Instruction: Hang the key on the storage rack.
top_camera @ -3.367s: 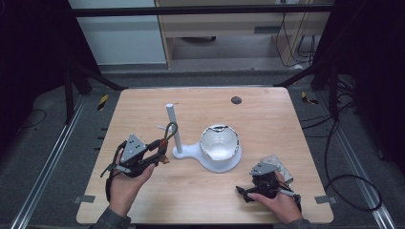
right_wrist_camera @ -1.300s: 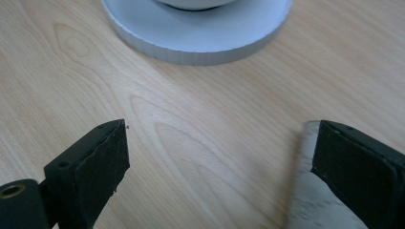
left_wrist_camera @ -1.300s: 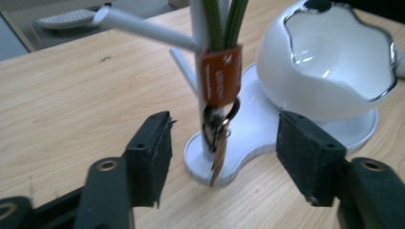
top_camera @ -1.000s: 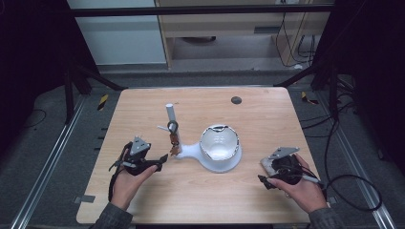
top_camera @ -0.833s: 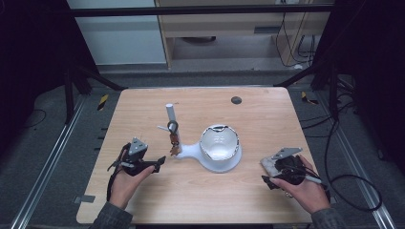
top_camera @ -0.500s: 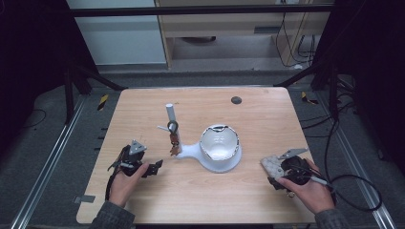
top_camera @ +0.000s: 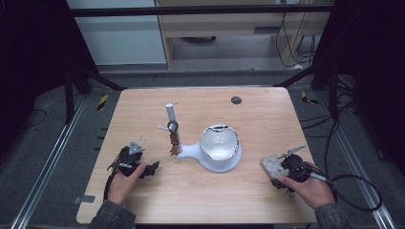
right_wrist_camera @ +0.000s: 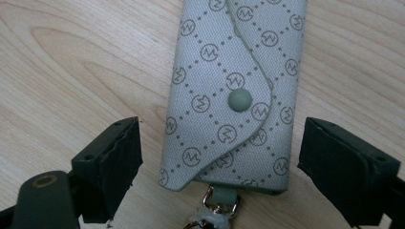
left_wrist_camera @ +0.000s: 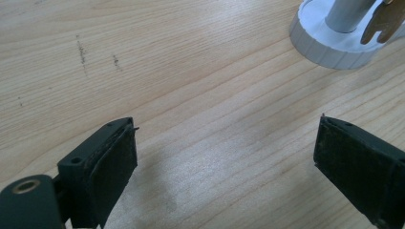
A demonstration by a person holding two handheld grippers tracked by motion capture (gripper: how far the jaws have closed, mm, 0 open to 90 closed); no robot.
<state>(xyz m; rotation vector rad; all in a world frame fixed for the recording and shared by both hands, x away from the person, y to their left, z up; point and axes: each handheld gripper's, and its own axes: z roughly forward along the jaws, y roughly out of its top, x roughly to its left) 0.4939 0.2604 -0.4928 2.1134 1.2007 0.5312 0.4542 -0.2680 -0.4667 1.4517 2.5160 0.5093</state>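
One white plastic stand with an upright post (top_camera: pixel 190 149) is seen mid-table. One grey patterned fabric key pouch (right_wrist_camera: pixel 234 93) lies right of it, between the right gripper's (right_wrist_camera: pixel 222 162) wide jaws, untouched. The left gripper (left_wrist_camera: pixel 224 157), left of the stand, gapes empty.

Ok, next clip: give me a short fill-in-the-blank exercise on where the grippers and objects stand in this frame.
1. The right gripper has its jaws ____ on either side of the patterned key pouch.
2. The key pouch flap is fastened by a round ____ at its middle.
3. The left gripper has only bare ____ between its jaws.
4. On the white stand, a brown piece hangs from the upright ____.

Missing words: open; snap button; table; post
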